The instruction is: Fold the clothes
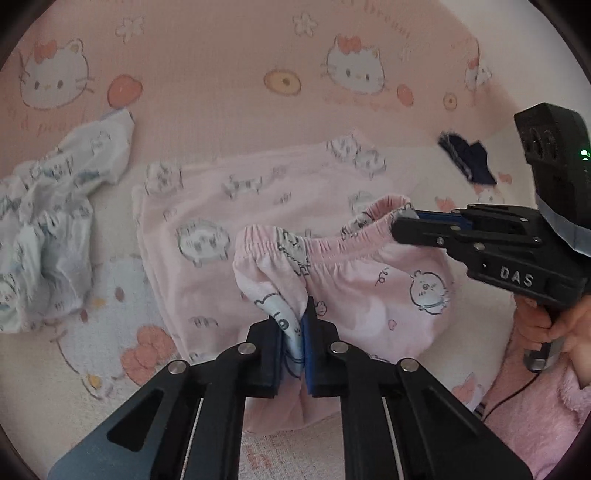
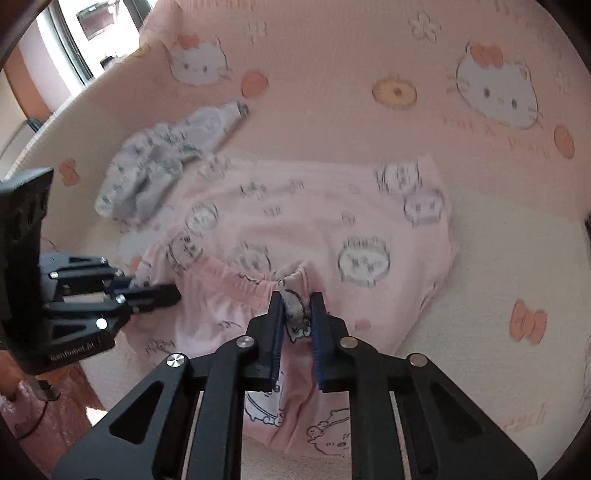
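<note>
Pink cartoon-print shorts [image 1: 373,291] with an elastic waistband hang lifted over the bed. My left gripper [image 1: 293,332] is shut on one end of the waistband. My right gripper [image 1: 400,221] is shut on the other end; in the right wrist view my right gripper [image 2: 297,310] pinches the waistband of the shorts [image 2: 221,314] and my left gripper [image 2: 162,291] holds the far end. A flat pink printed top [image 1: 229,206] lies on the bed under the shorts; it also shows in the right wrist view [image 2: 325,229].
A crumpled white printed garment [image 1: 51,229] lies left of the pink top, also in the right wrist view [image 2: 159,166]. A small dark cloth [image 1: 467,158] lies at the right. The bed sheet [image 1: 221,74] is pink with cat prints. A window [image 2: 92,33] is far left.
</note>
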The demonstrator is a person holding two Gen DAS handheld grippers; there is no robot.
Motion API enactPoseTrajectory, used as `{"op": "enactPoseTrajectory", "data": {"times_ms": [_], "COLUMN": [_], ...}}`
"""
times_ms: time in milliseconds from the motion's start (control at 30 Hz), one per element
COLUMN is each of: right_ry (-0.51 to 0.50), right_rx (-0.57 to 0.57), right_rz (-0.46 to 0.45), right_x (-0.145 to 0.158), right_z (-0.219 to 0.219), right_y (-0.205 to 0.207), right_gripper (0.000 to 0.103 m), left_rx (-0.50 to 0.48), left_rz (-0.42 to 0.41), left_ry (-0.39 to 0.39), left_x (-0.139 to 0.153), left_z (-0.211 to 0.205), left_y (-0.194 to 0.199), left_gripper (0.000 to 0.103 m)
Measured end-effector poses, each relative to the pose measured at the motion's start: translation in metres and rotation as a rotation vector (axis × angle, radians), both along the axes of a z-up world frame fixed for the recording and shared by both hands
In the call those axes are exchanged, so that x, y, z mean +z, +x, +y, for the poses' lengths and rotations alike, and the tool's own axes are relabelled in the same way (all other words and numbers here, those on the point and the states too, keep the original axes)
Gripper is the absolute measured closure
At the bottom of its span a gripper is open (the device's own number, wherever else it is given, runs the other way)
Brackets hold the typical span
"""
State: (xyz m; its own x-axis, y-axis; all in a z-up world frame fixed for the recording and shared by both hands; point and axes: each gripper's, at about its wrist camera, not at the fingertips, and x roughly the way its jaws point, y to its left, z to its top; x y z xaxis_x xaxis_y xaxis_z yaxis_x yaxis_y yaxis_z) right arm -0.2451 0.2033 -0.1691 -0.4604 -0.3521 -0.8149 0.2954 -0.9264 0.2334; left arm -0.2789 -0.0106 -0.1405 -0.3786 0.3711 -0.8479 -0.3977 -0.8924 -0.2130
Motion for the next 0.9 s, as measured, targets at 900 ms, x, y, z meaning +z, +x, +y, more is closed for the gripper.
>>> {"op": "enactPoseTrajectory", "data": {"times_ms": [900], "right_ry": [-0.272], "right_rx": [-0.302], "right_rz": [-0.044], "right_x": [0.014], "right_z": [0.060], "right_y": [-0.099], "right_gripper": [0.054], "left_rx": [0.307], "left_rz": [-0.136], "left_ry": [0.126], "left_x": [-0.025], "left_z": [-0.069], "left_y": [-0.083], "left_gripper": [0.054]}}
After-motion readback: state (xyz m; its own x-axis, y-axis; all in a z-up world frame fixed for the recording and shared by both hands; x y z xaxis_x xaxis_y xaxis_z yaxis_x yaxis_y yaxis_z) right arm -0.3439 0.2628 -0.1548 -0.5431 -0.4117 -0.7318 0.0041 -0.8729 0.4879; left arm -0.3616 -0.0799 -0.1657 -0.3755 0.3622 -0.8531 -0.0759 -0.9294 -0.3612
